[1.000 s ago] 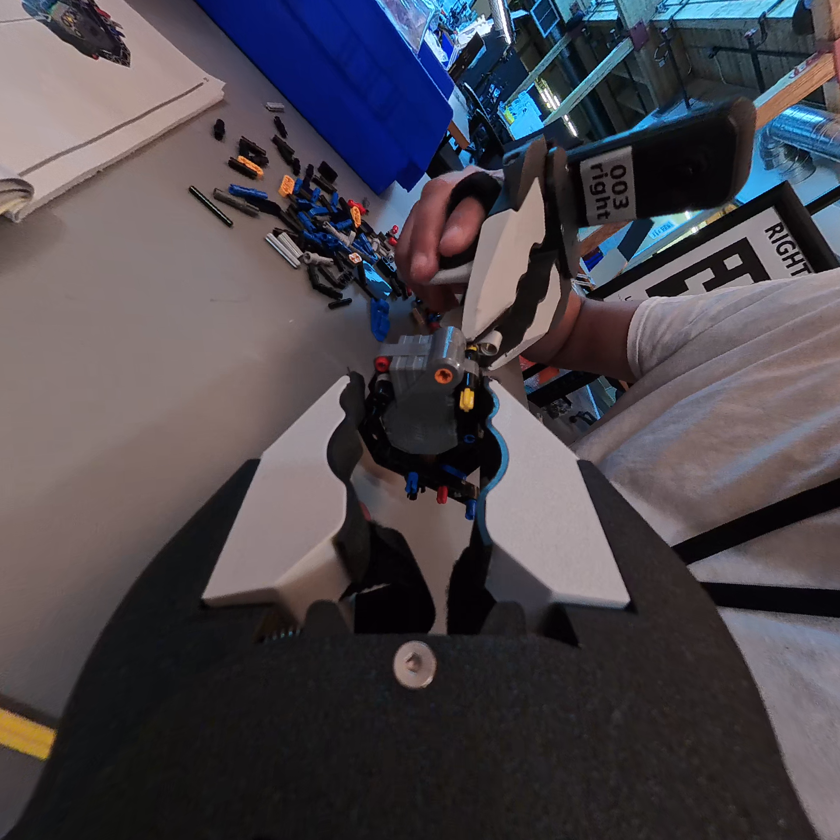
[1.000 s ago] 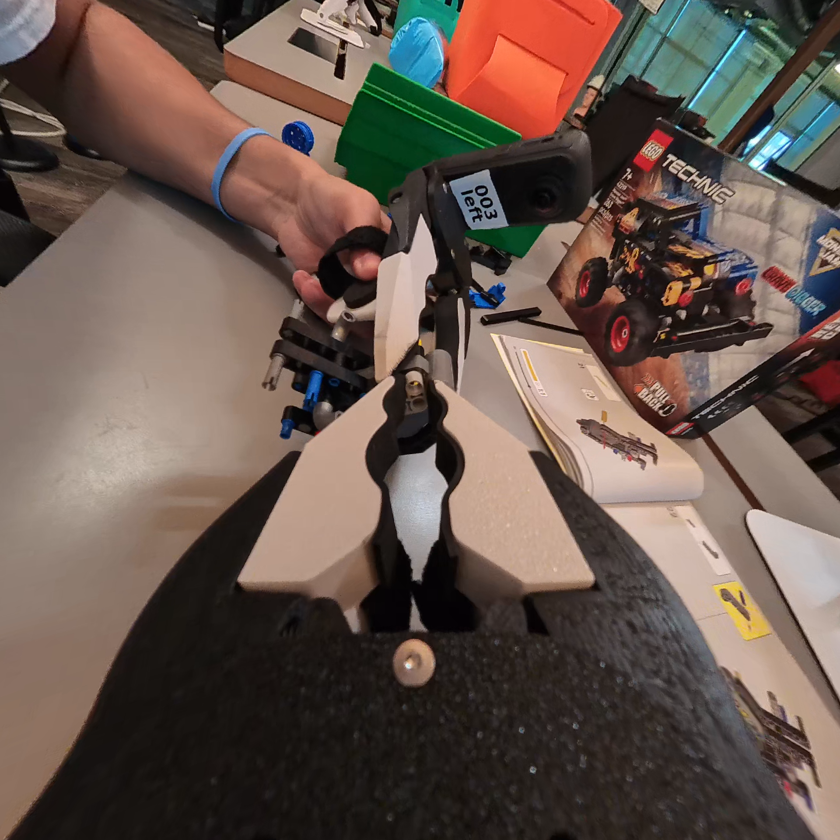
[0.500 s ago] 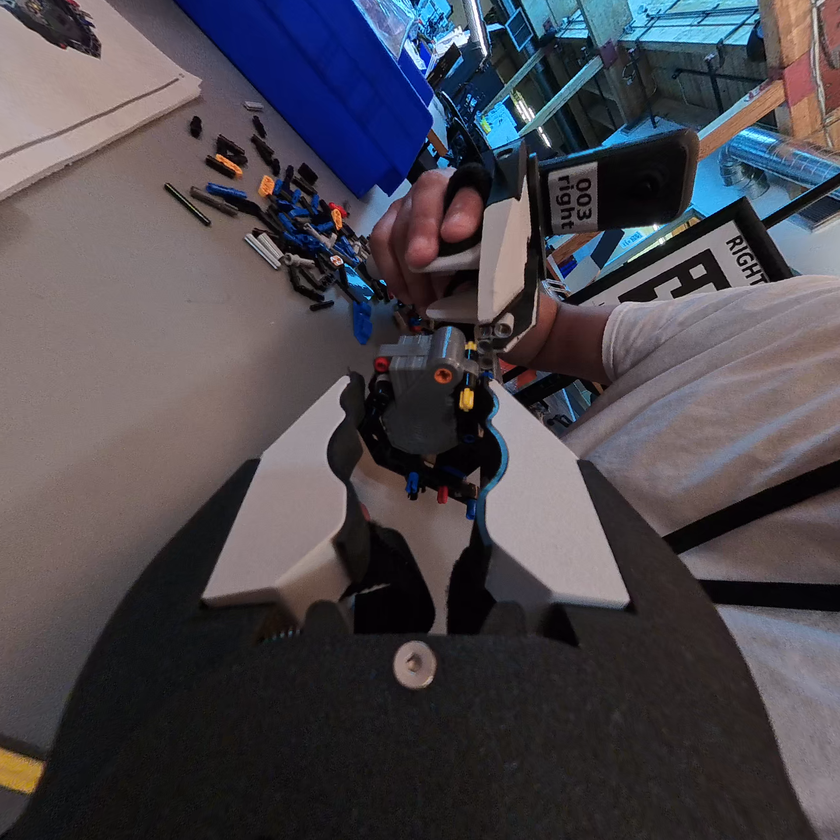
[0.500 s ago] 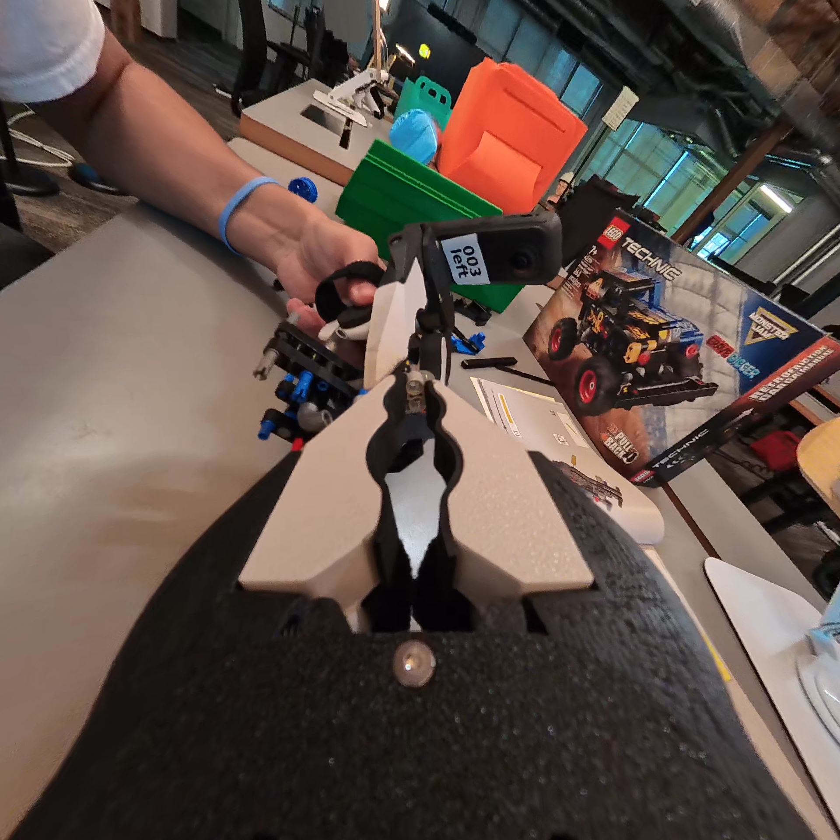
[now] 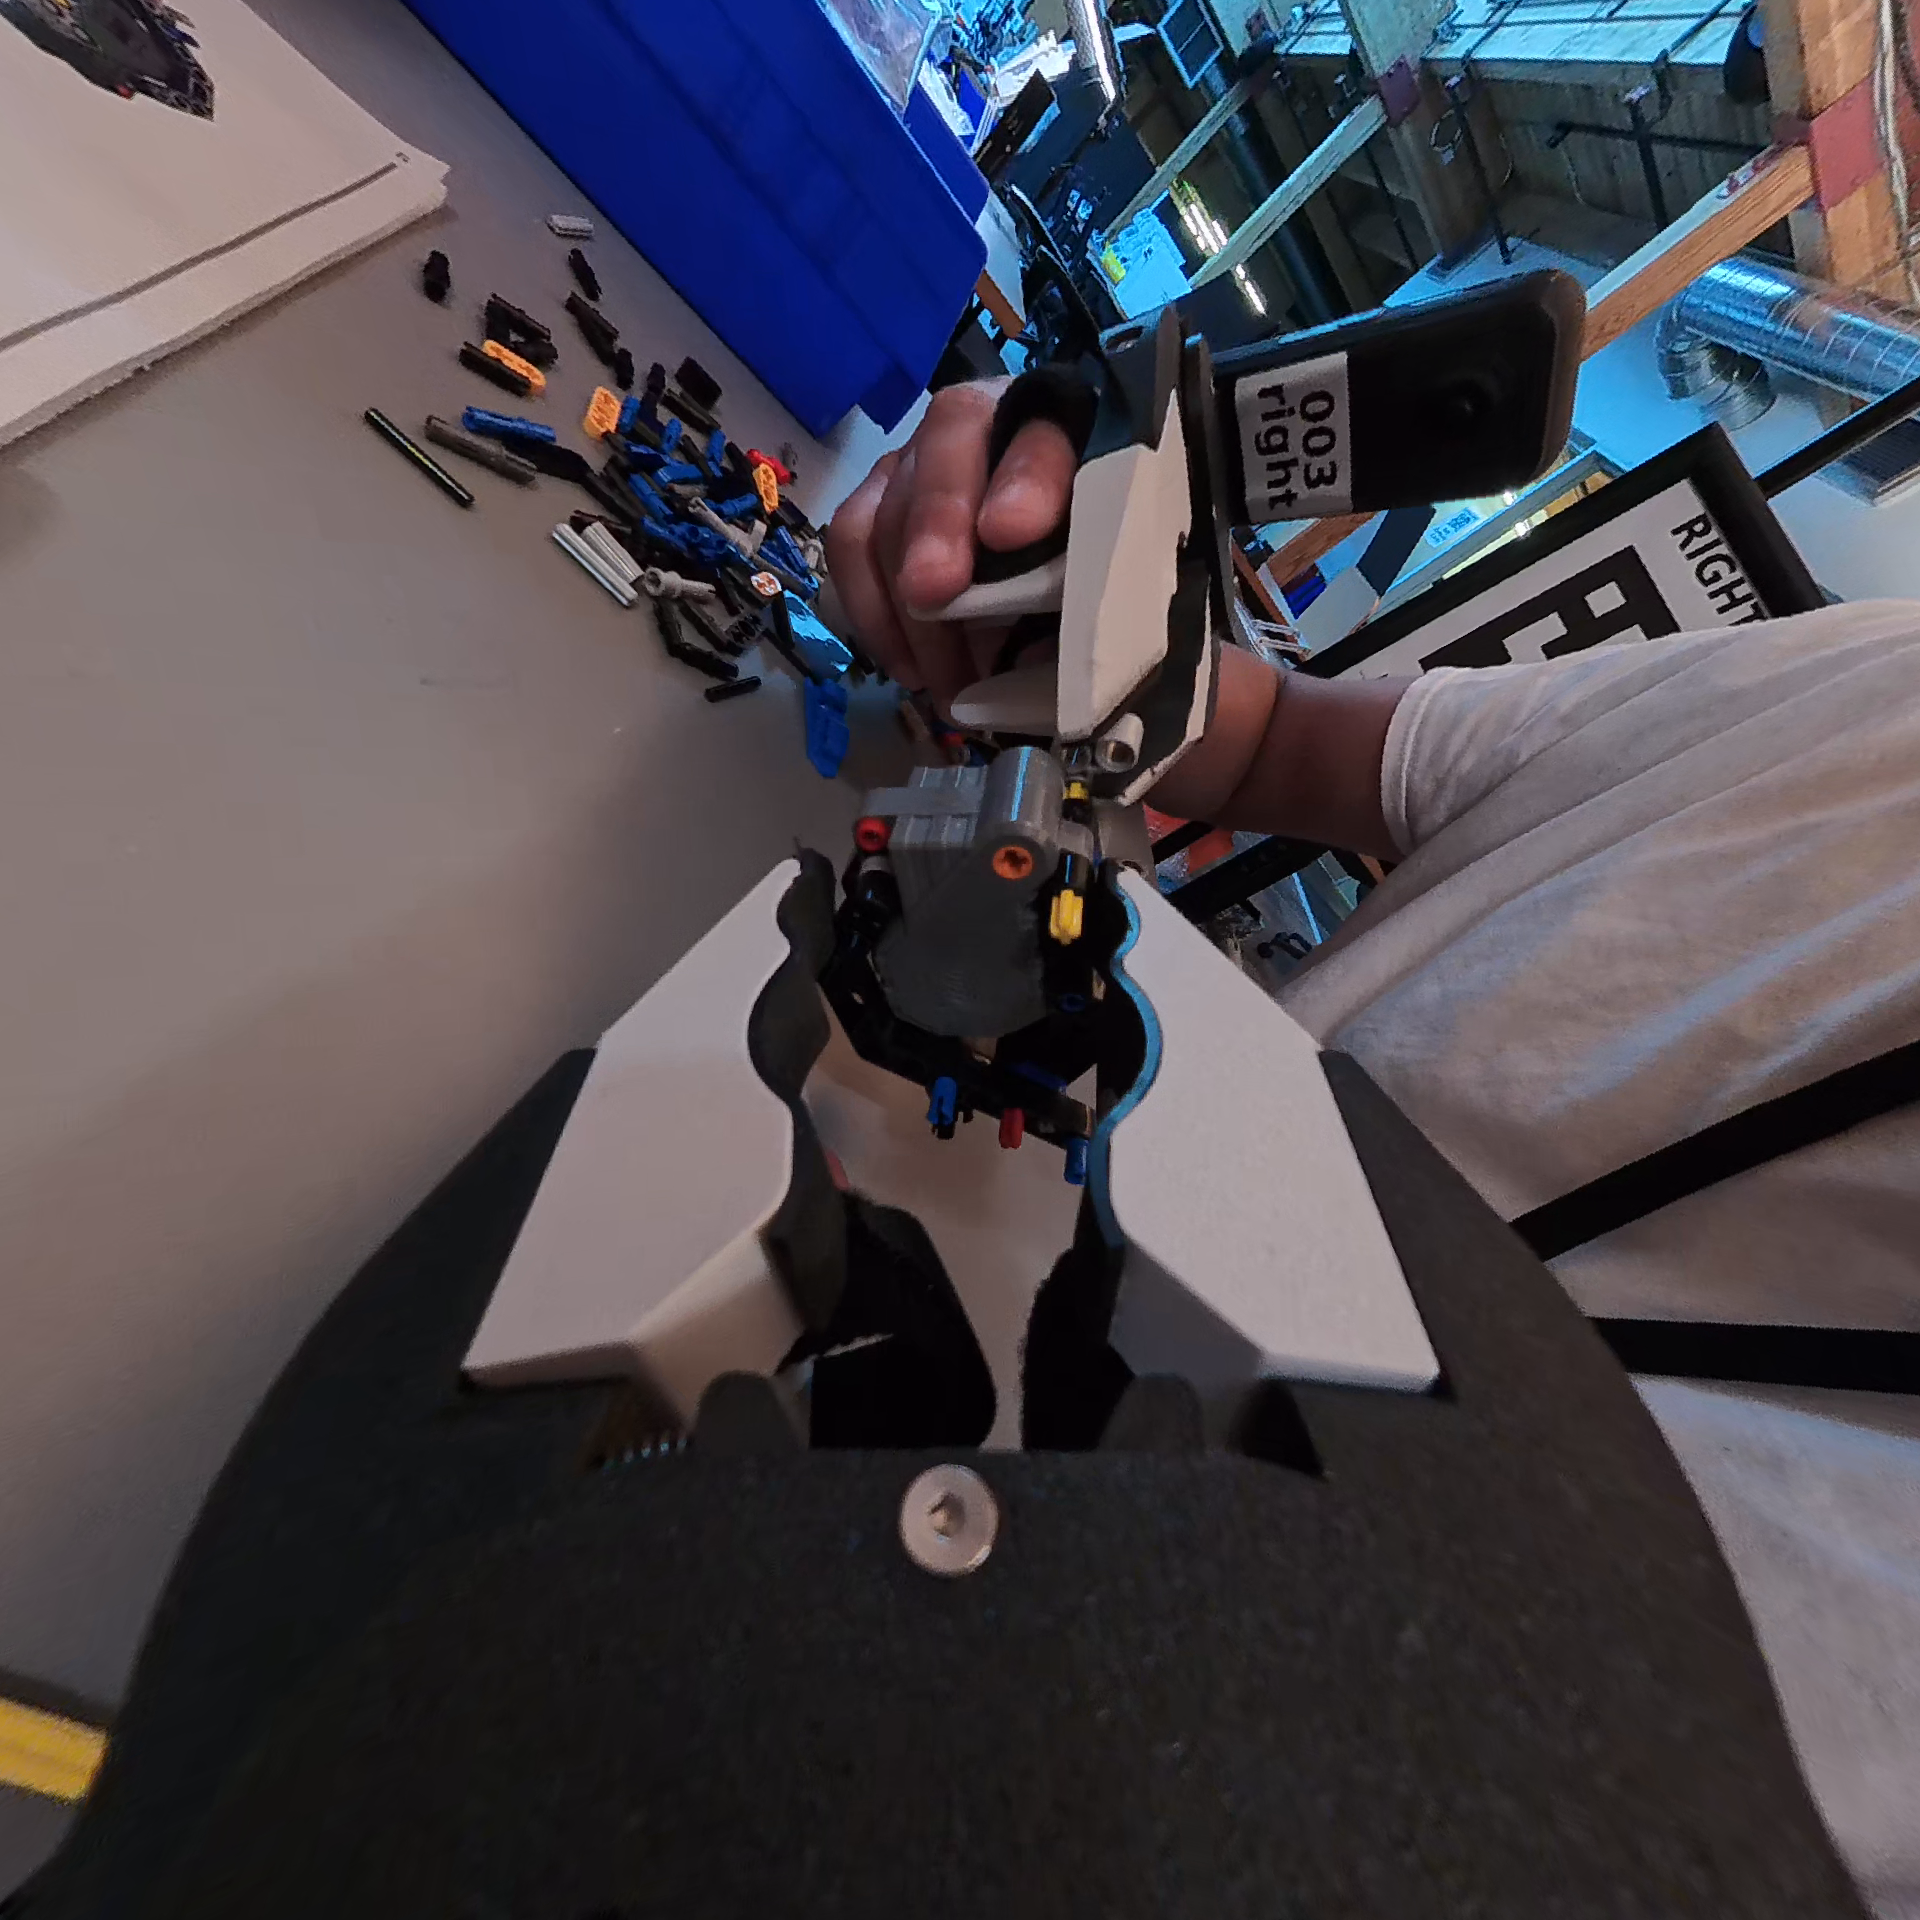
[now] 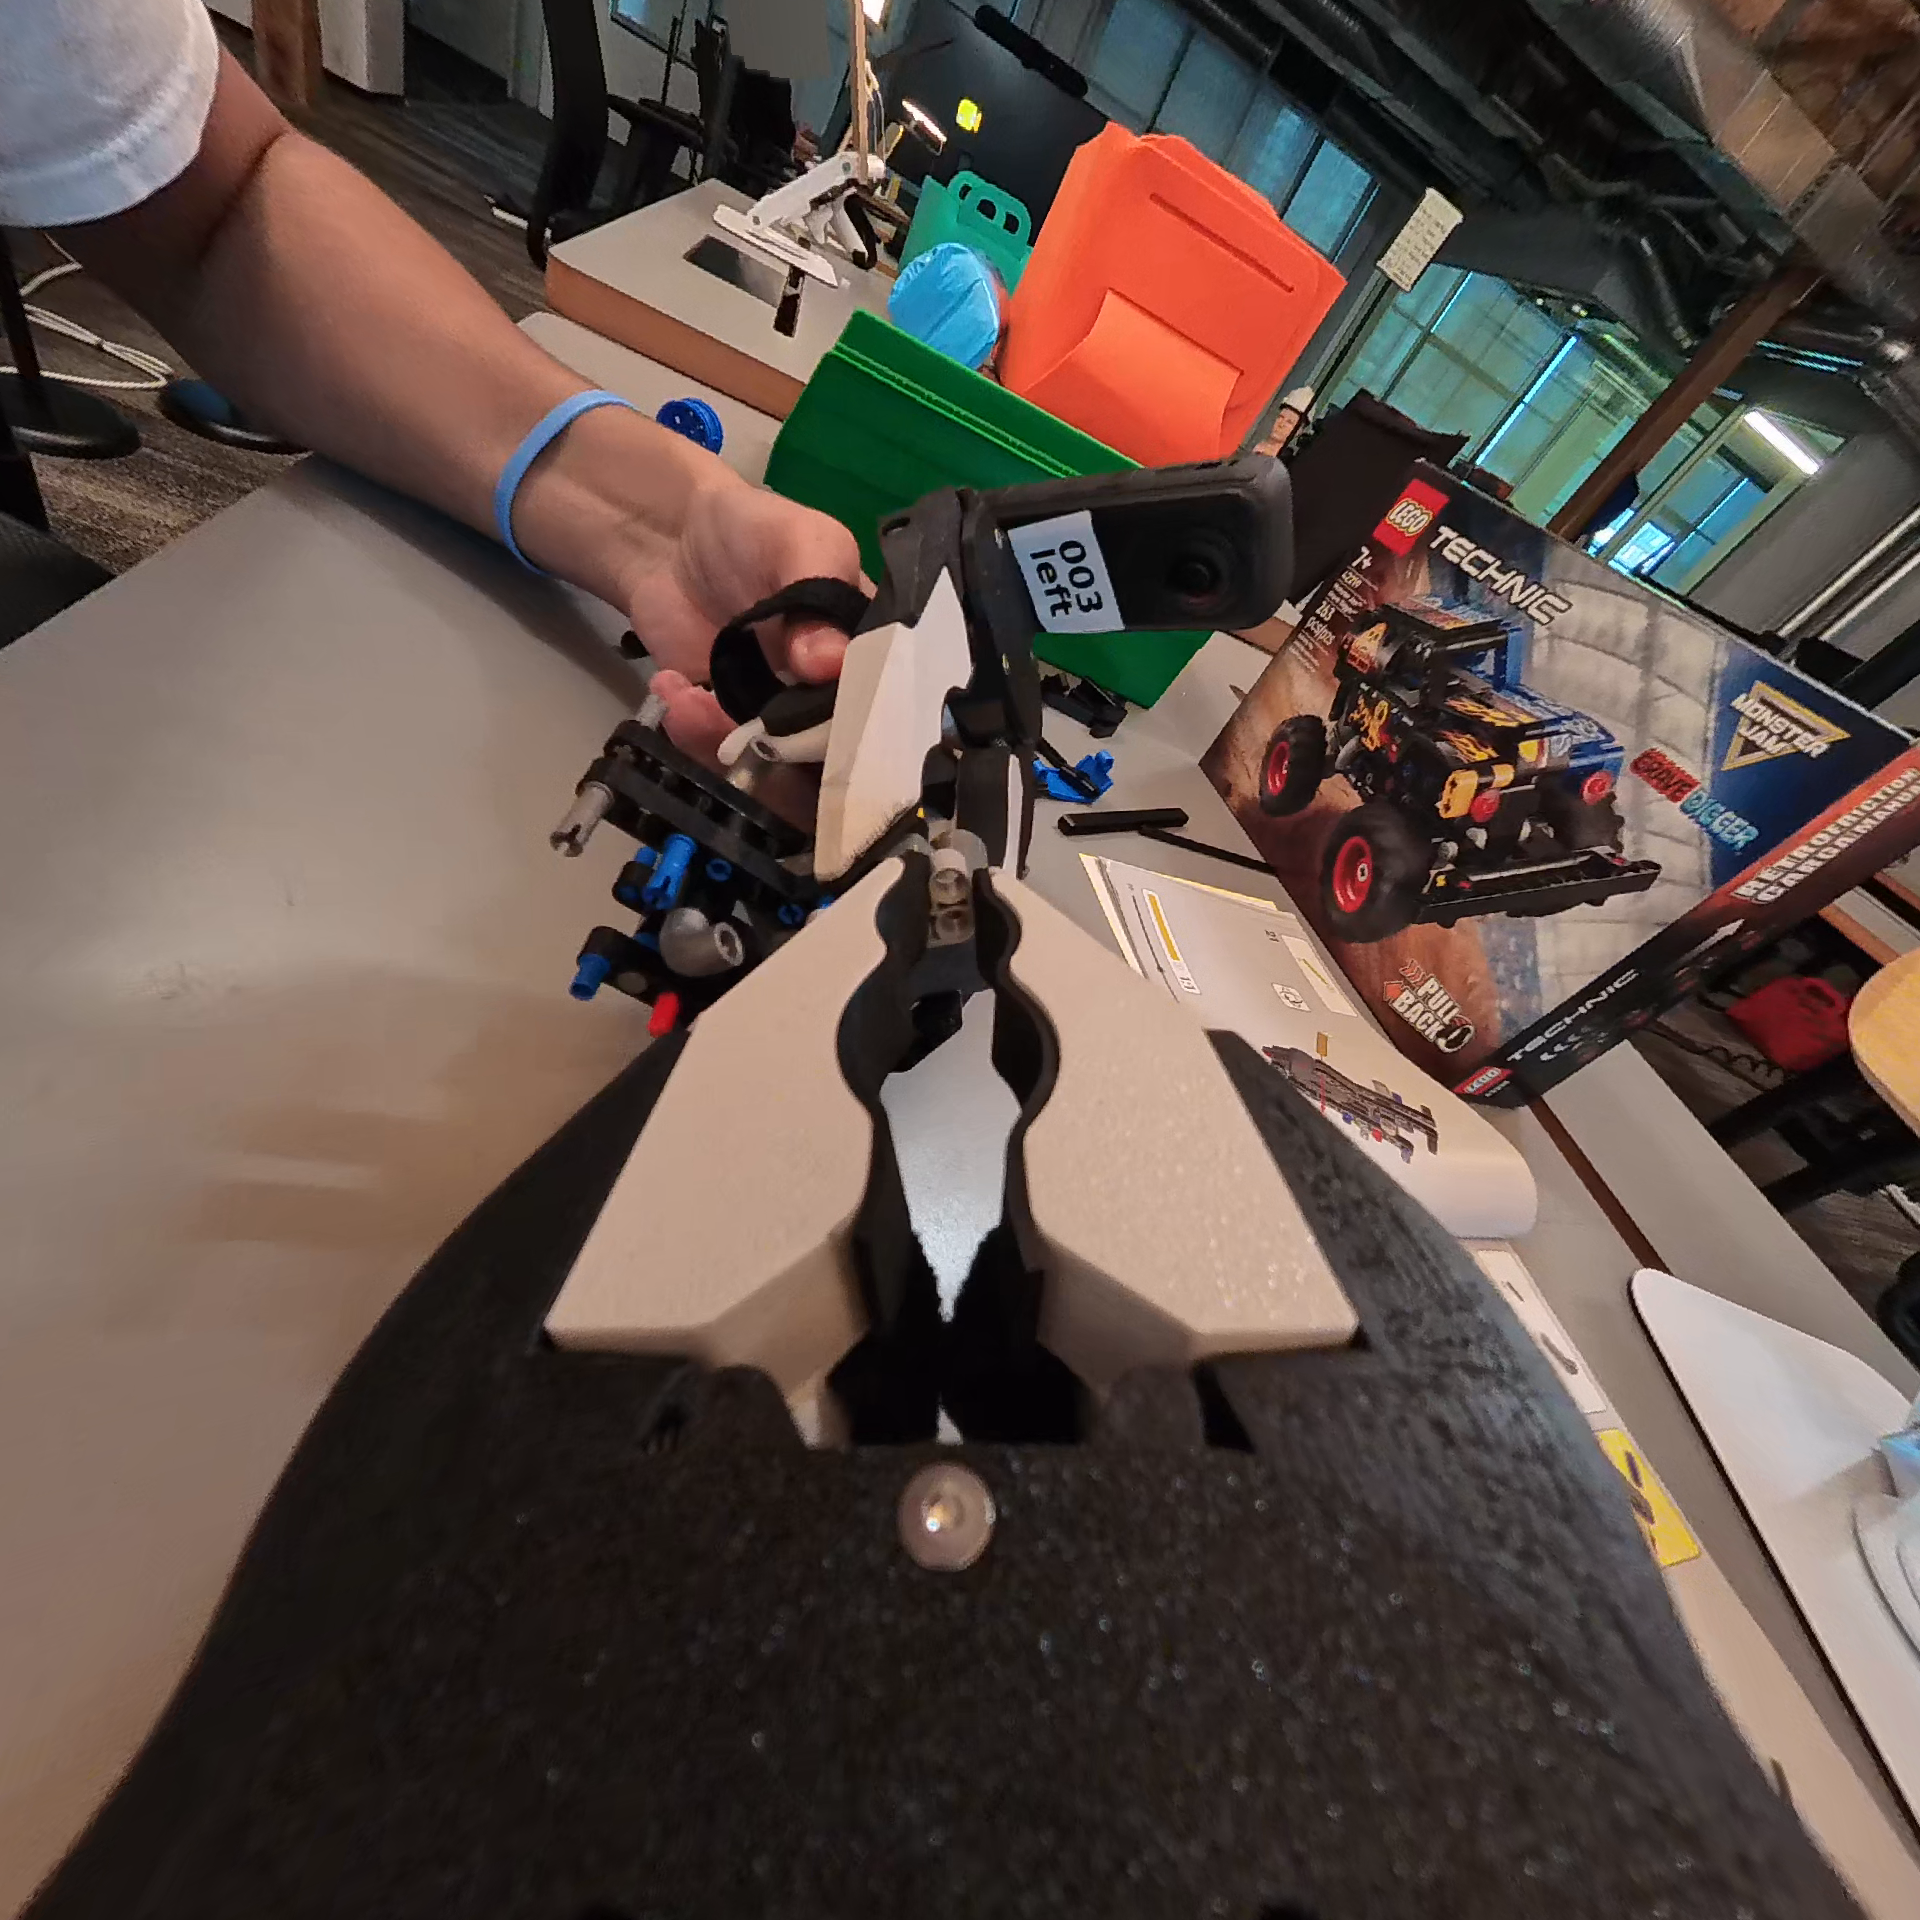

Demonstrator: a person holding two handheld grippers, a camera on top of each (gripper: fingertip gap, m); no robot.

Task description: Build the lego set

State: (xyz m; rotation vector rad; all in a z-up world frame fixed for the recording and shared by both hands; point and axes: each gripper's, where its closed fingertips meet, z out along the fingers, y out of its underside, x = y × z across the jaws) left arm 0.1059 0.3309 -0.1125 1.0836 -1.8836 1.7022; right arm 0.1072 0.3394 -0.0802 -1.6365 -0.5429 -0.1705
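Note:
My left gripper (image 5: 961, 894) is shut on a partly built lego assembly (image 5: 961, 935): a grey motor block in a black frame with blue, red and yellow pins. It also shows in the right wrist view (image 6: 686, 831), held above the table. My right gripper (image 6: 951, 883) is shut on a small light grey connector piece (image 6: 948, 896), pressed against the assembly's edge. That gripper also shows in the left wrist view (image 5: 1107, 758), its tips at the assembly's top right corner.
Loose lego pieces (image 5: 644, 499) lie scattered on the grey table (image 5: 260, 831) beside a blue bin (image 5: 748, 177). An open instruction booklet (image 6: 1278, 1018), the set's box (image 6: 1538, 831), green (image 6: 935, 457) and orange (image 6: 1153, 312) bins stand behind. My two grippers' fingertips are within a few centimetres of each other.
Both grippers have tilted and shifted slightly together. The right gripper keeps the grey connector against the assembly. The hold of each is unchanged.

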